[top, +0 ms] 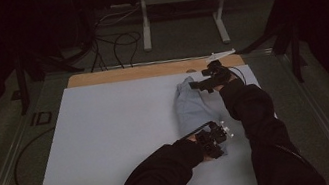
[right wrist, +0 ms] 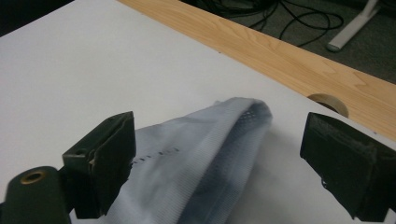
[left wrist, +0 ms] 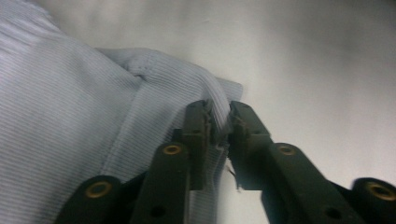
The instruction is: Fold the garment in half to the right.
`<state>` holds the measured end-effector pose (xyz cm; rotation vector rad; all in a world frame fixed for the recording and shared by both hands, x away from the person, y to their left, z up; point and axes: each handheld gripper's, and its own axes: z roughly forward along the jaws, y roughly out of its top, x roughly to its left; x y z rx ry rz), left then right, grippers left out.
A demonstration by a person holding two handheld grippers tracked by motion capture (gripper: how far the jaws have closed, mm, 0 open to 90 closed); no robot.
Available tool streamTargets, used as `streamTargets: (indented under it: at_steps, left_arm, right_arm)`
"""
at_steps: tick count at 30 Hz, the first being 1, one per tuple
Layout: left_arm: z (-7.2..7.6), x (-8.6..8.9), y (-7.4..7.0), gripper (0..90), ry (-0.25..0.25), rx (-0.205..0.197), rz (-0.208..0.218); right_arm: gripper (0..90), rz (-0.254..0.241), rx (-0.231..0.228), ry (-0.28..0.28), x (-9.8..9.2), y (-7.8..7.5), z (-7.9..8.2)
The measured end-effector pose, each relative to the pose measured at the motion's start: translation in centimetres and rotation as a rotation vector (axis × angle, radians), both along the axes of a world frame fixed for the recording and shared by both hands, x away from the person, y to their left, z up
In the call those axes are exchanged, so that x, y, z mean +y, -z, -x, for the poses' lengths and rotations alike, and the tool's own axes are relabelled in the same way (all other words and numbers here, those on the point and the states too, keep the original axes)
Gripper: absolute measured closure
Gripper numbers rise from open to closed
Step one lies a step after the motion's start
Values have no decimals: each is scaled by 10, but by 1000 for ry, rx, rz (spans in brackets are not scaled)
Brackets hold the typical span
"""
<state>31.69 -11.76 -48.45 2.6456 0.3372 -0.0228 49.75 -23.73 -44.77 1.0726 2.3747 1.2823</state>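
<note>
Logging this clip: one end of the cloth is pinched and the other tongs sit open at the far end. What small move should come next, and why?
Probably close the right tongs on the far end of the pale blue ribbed cloth. Their jaws stand wide open on either side of that bunched end, while the left tongs already pinch a fold at the near edge, on the white tabletop sheet.

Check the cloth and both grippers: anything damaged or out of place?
Nothing stands out. The pale blue cloth lies bunched, its near edge pinched in the left gripper; the right gripper is open around its far end.
</note>
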Motion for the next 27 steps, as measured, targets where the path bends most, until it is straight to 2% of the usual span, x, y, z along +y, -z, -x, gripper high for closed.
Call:
streamTargets:
  at_steps: [2,6,8,10,12,13,15,16,20,23,25,27]
  left_arm:
    - [0,0,-3,745,6,2,5]
    - [2,4,-10,685,11,4,23]
    - [3,6,-14,633,12,-15,35]
    - [4,9,-19,582,7,-12,62]
    - [5,13,-26,541,6,-34,72]
    - [6,15,-30,515,4,-30,95]
    - [6,20,-37,489,-3,-39,113]
    - [6,22,-40,431,-5,-44,118]
    - [1,37,-52,304,-46,-59,166]
    - [-4,49,-60,203,-66,-69,180]
    - [-7,57,-63,113,-78,-54,199]
    - [-11,65,-65,51,-97,-67,200]
  right_arm:
    - [96,4,-7,-7,1,0,1]
    - [94,-23,-29,-14,1,-3,2]
    - [94,-21,-39,-16,1,-6,3]
    - [94,-30,-47,-18,0,-8,4]
    - [94,-29,-54,-20,0,-10,5]
    - [94,-30,-57,-23,0,-11,5]
    - [94,-38,-59,-29,0,-13,7]
    - [94,-41,-63,-33,1,-13,8]
    - [94,-35,-75,-46,2,-15,11]
    - [94,-44,-77,-50,3,-16,13]
    - [94,-47,-84,-49,3,-17,16]
    - [94,-60,-85,-57,4,-18,18]
